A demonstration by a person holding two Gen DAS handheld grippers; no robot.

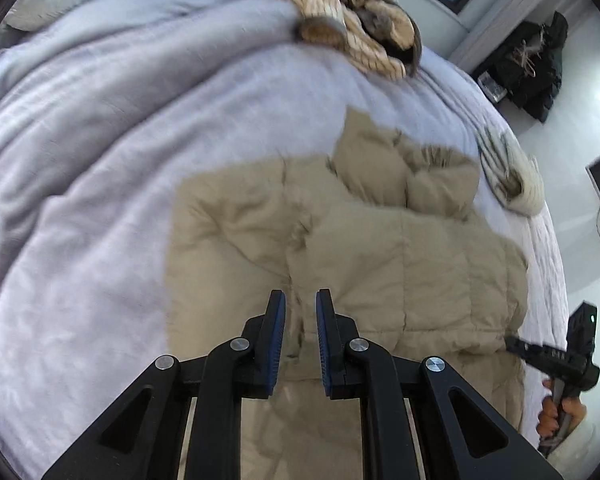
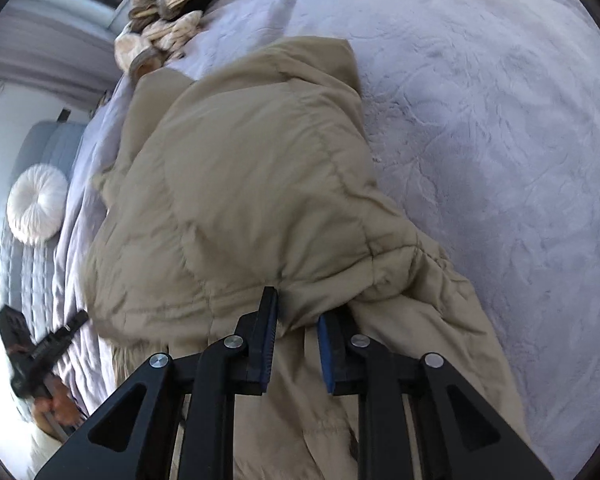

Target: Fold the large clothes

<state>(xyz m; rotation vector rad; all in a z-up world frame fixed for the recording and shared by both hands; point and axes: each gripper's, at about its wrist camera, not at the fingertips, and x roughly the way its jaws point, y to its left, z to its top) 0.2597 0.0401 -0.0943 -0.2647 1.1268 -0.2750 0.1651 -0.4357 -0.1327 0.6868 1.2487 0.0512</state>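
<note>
A tan puffer jacket [image 1: 380, 248] lies on a lilac bedspread [image 1: 100, 160], partly folded, with a sleeve and collar bunched at its far end. My left gripper [image 1: 301, 300] hovers over the jacket's near edge with its jaws a little apart and nothing between the pads. In the right wrist view the jacket [image 2: 240, 184] fills the middle. My right gripper [image 2: 298, 304] is at a thick fold of it, with a bulge of tan fabric between the blue pads. The right gripper also shows in the left wrist view [image 1: 556, 356], at the jacket's right edge.
A heap of beige and brown clothes [image 1: 360, 28] lies at the far edge of the bed, and a cream striped garment [image 1: 512, 176] lies at the right edge. A round white cushion [image 2: 38, 202] sits near the headboard. Dark bags [image 1: 532, 68] stand by the wall.
</note>
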